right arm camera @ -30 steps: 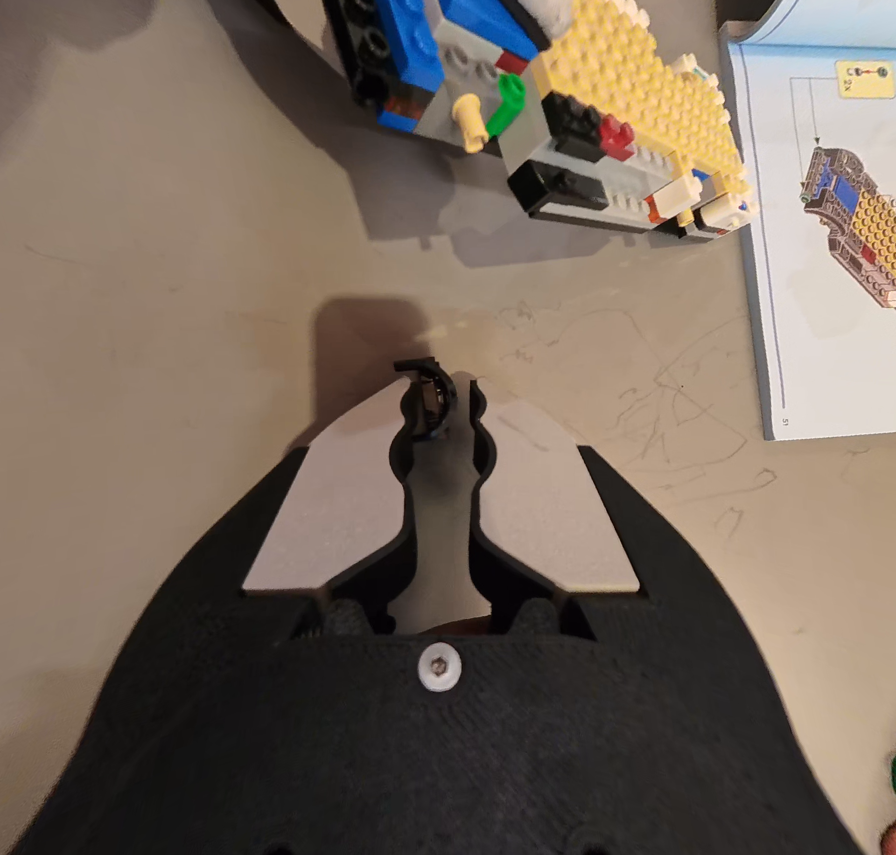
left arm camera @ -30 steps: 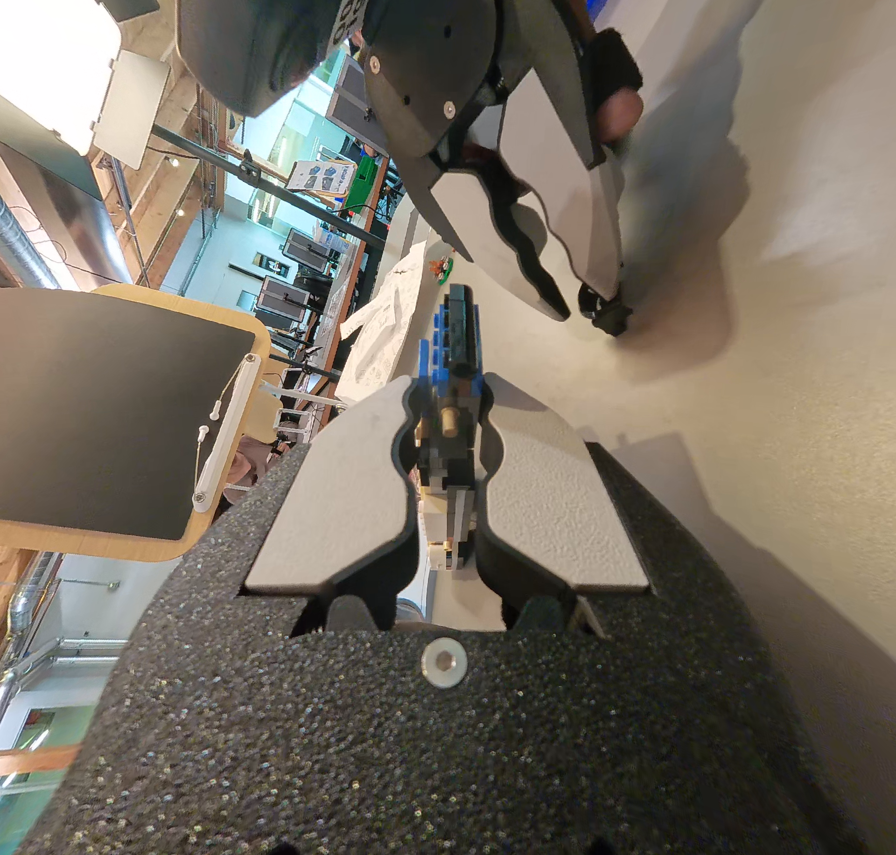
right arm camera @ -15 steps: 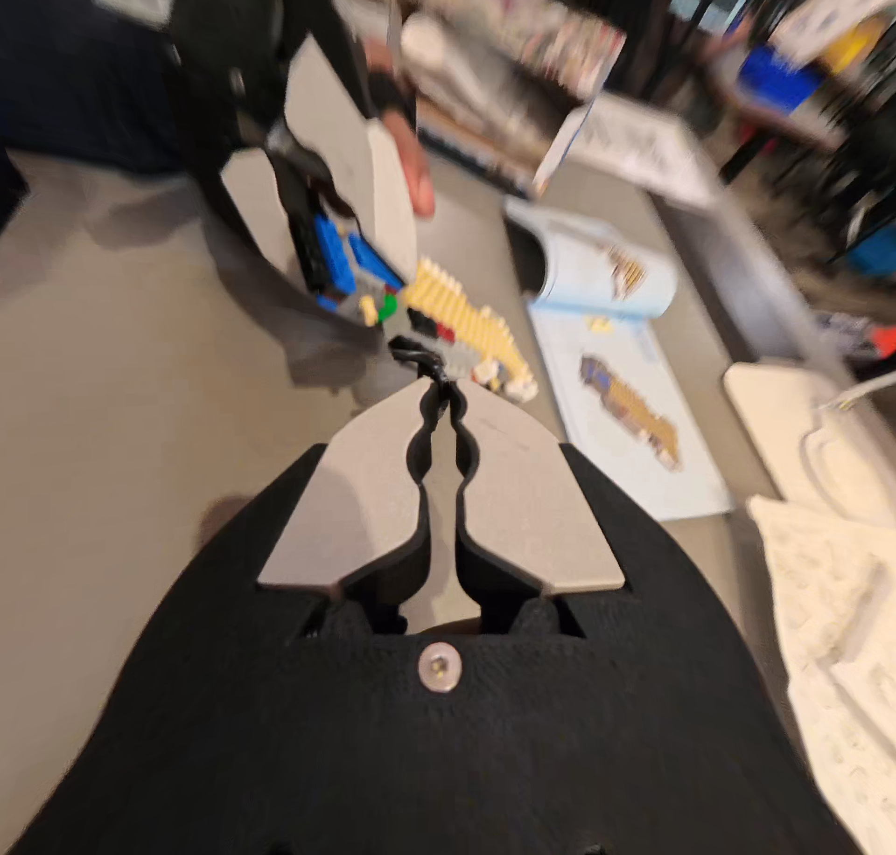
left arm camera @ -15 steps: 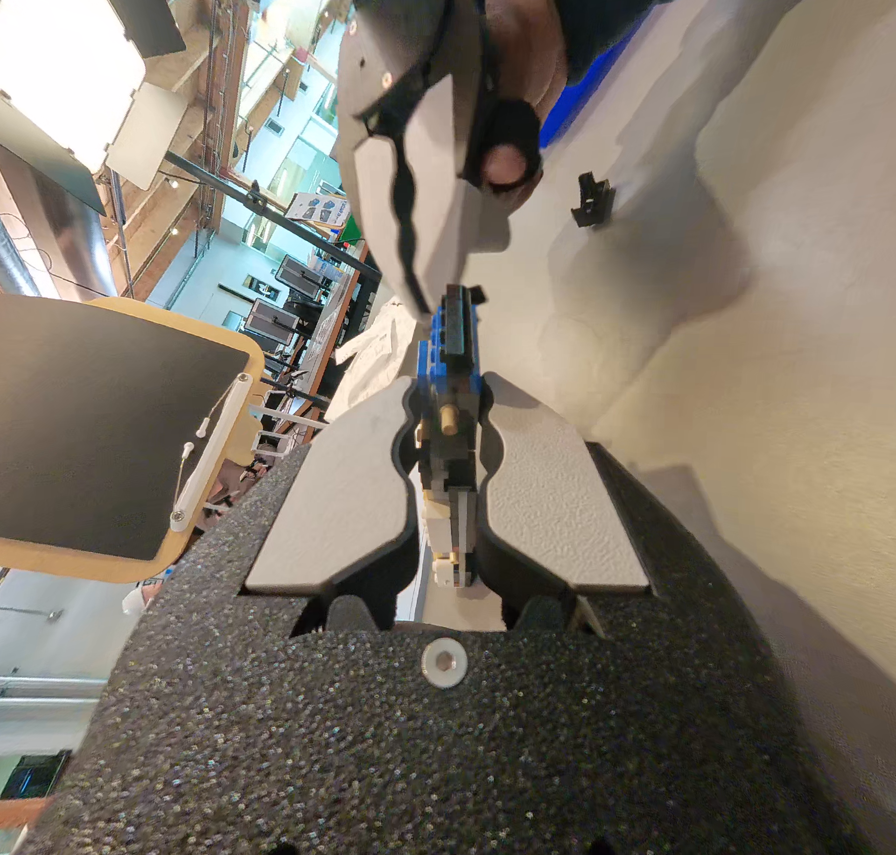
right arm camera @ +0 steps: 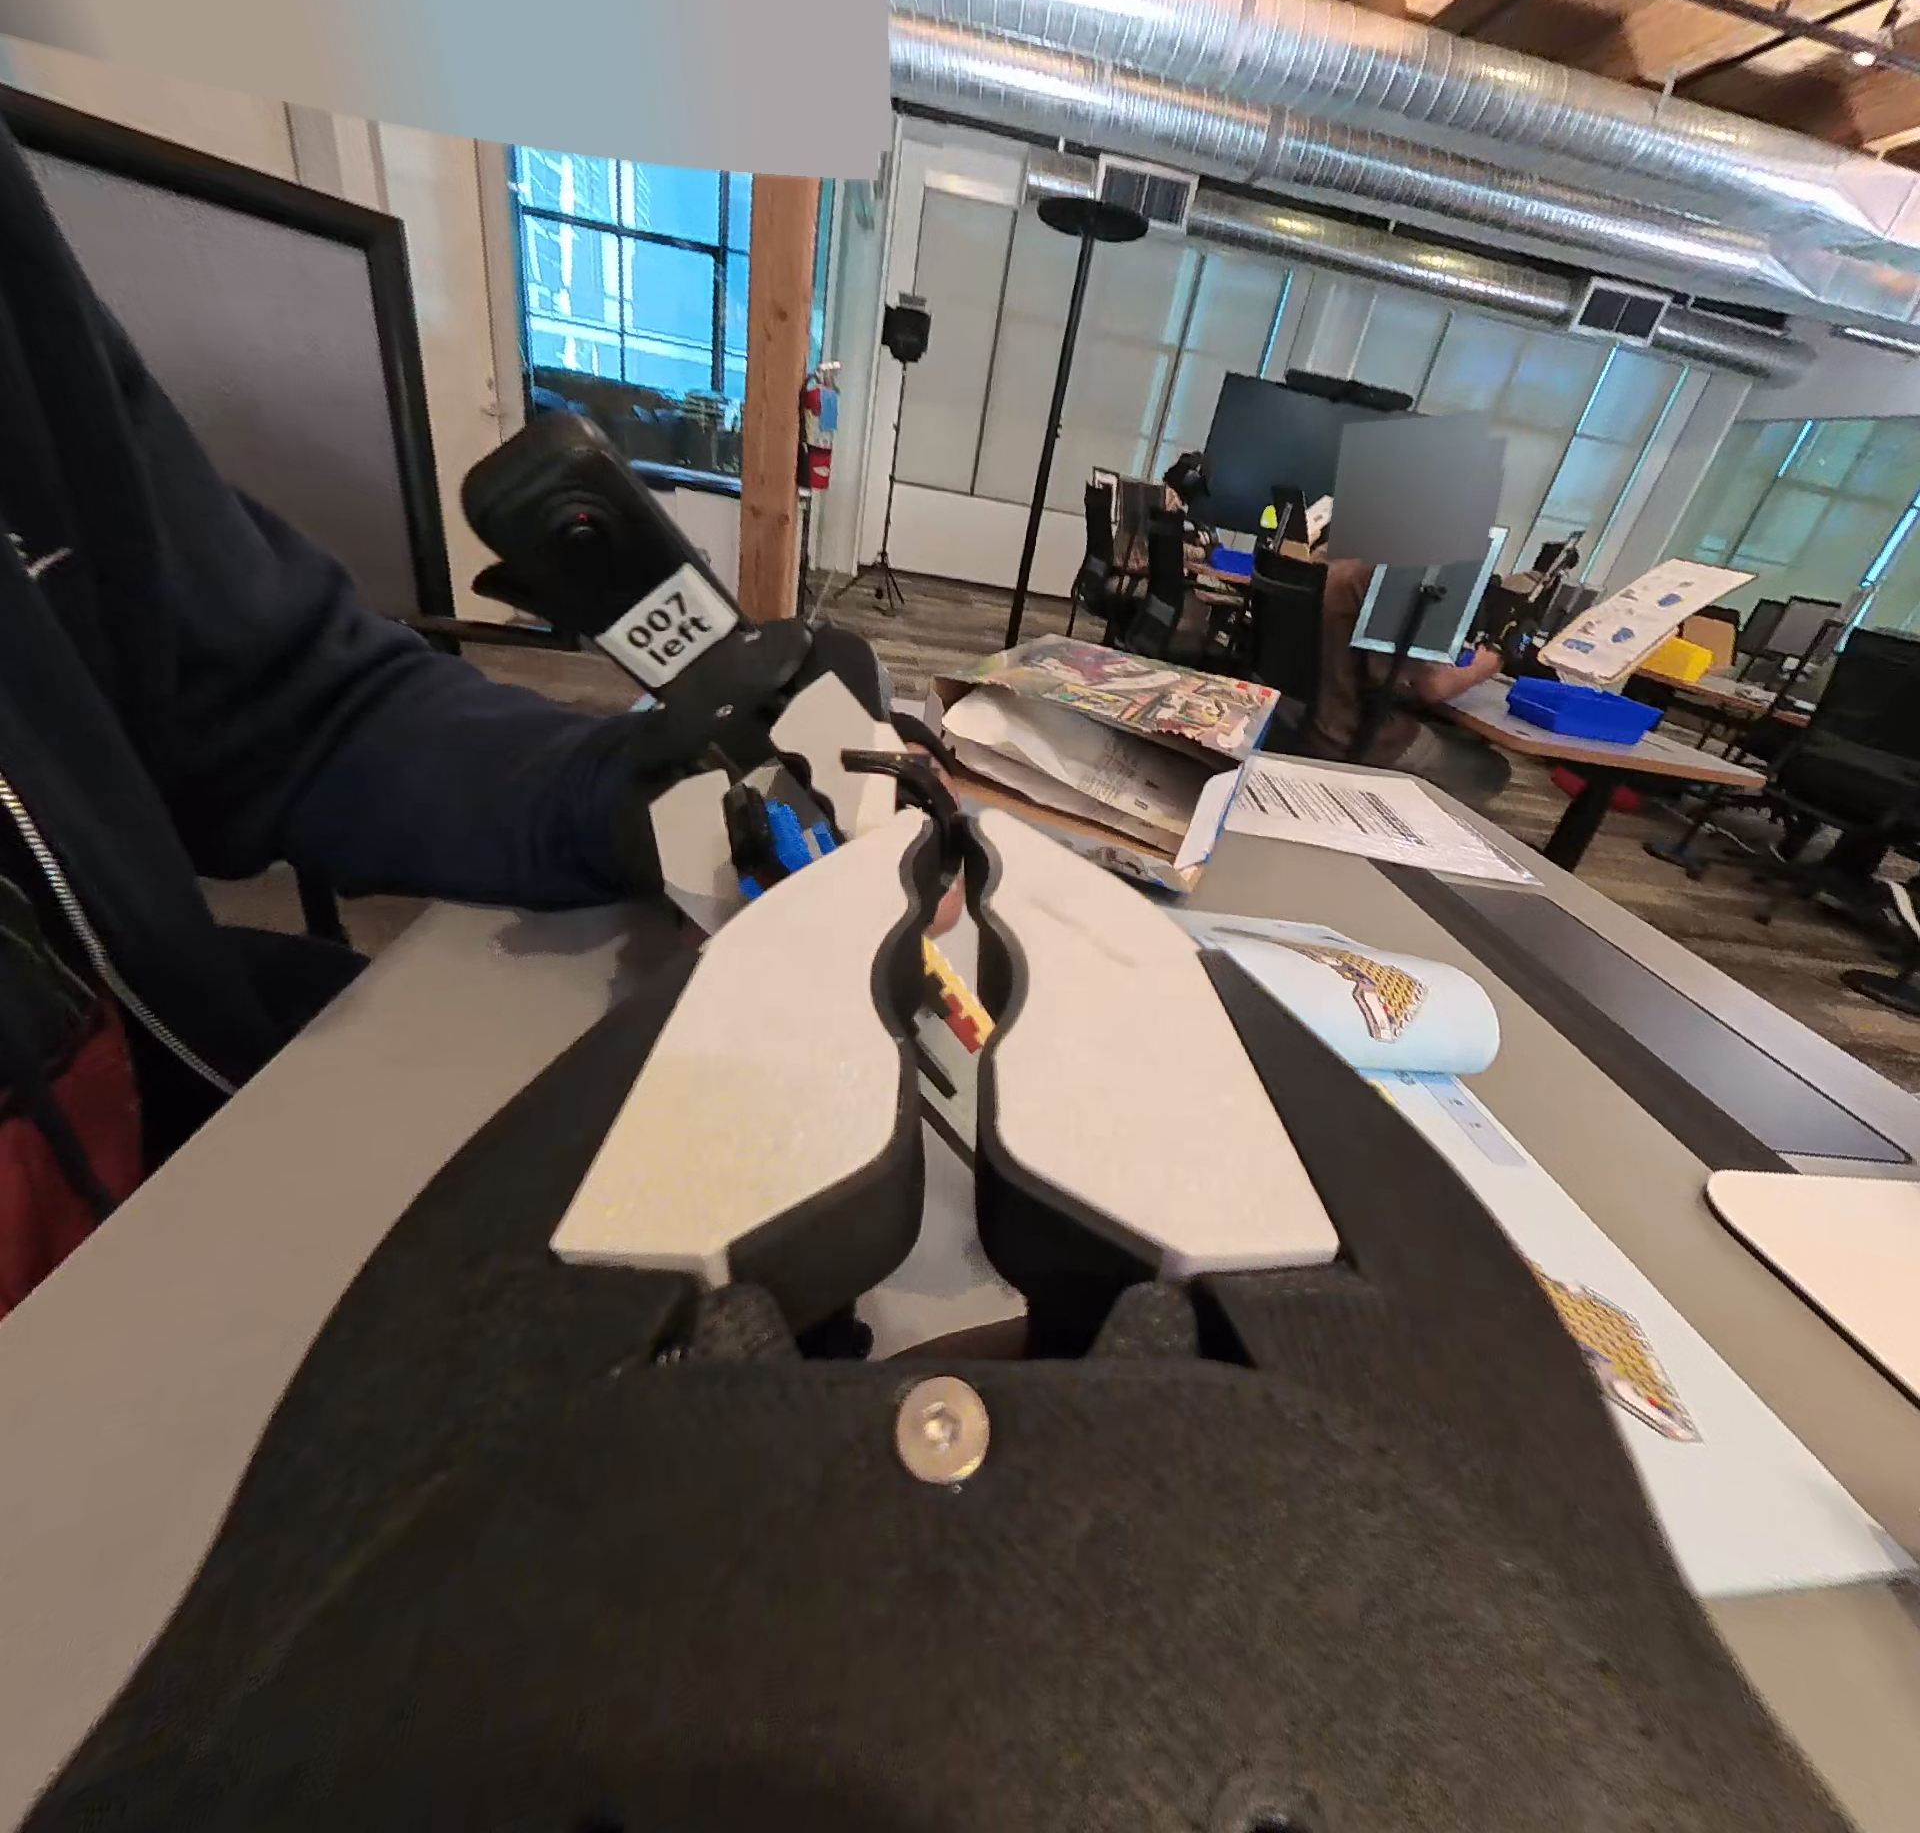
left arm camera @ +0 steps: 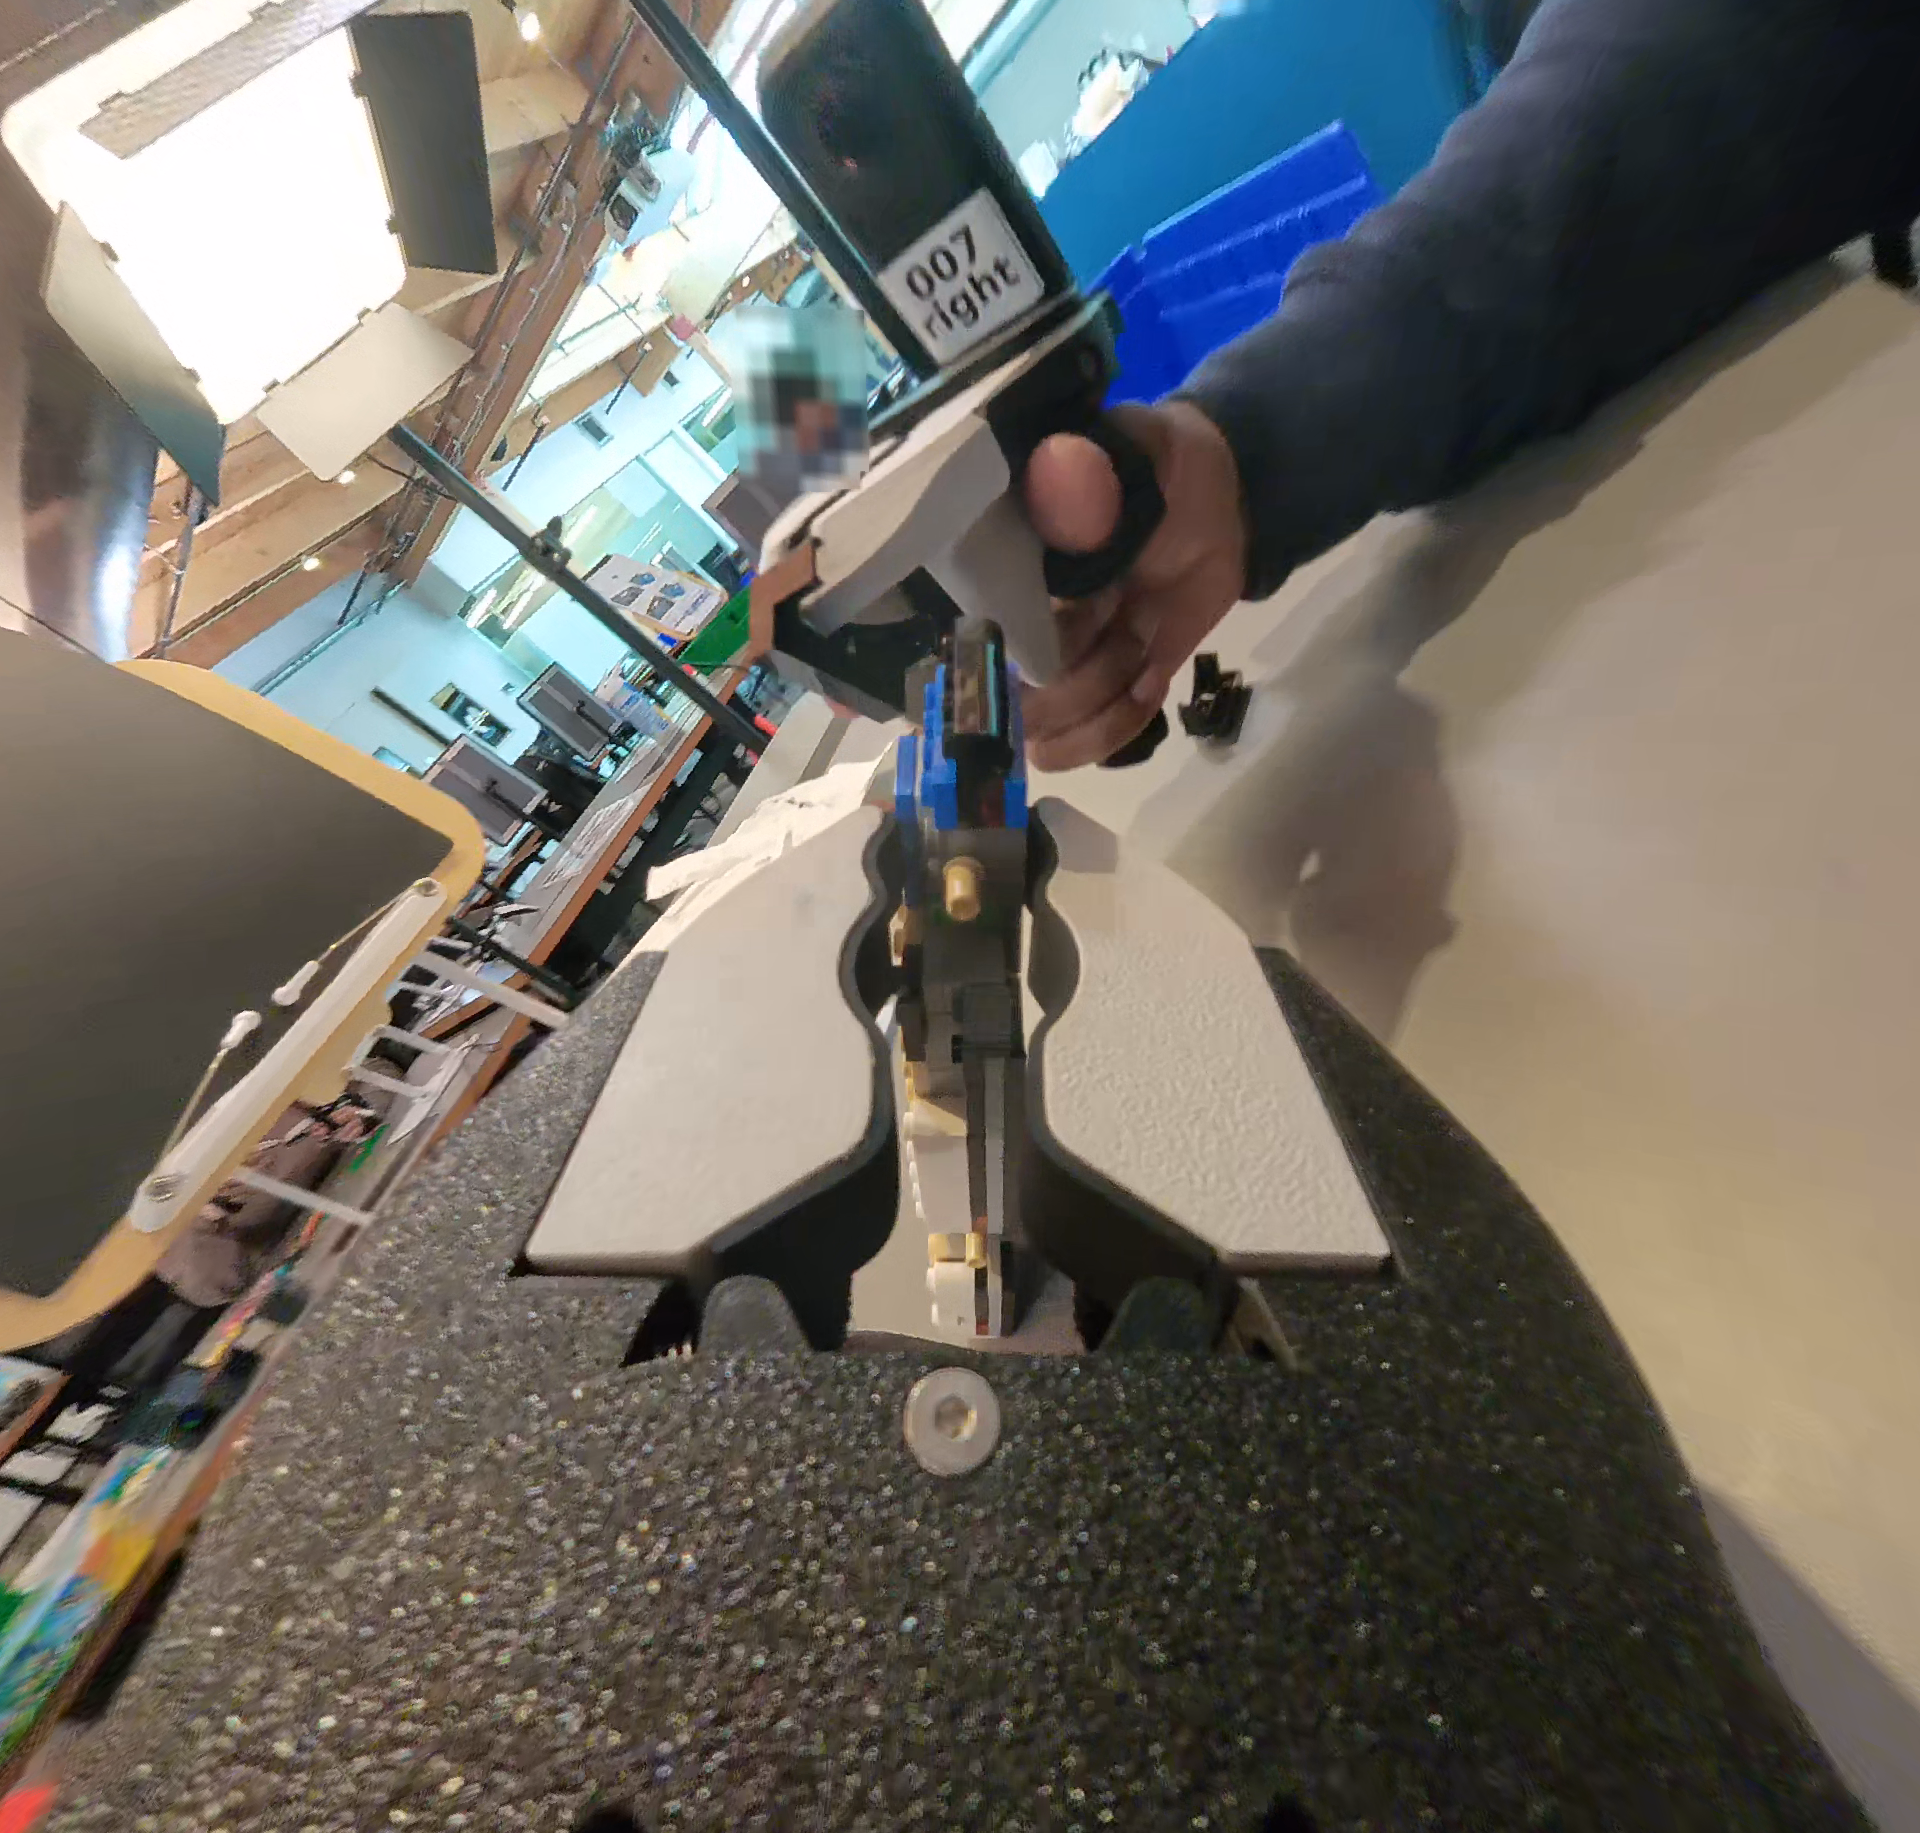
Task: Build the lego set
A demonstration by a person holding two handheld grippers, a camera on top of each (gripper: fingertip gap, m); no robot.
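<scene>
My left gripper [left arm camera: 961, 848] is clamped on the brick model [left arm camera: 961, 962], lifted off the table [left arm camera: 1662, 848] near its left edge. My right gripper [right arm camera: 943, 833] pinches a small black piece [right arm camera: 914, 781] at the tips; thin hold, I'd guess it twists out.

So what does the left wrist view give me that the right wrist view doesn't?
Only the left wrist view shows a loose black piece on the table and a lit light panel overhead.

Only the right wrist view shows the right gripper pinching a small black part, plus the open instruction booklet and a torn box.

Both show the left gripper clamped on the brick model over the grey table.
</scene>
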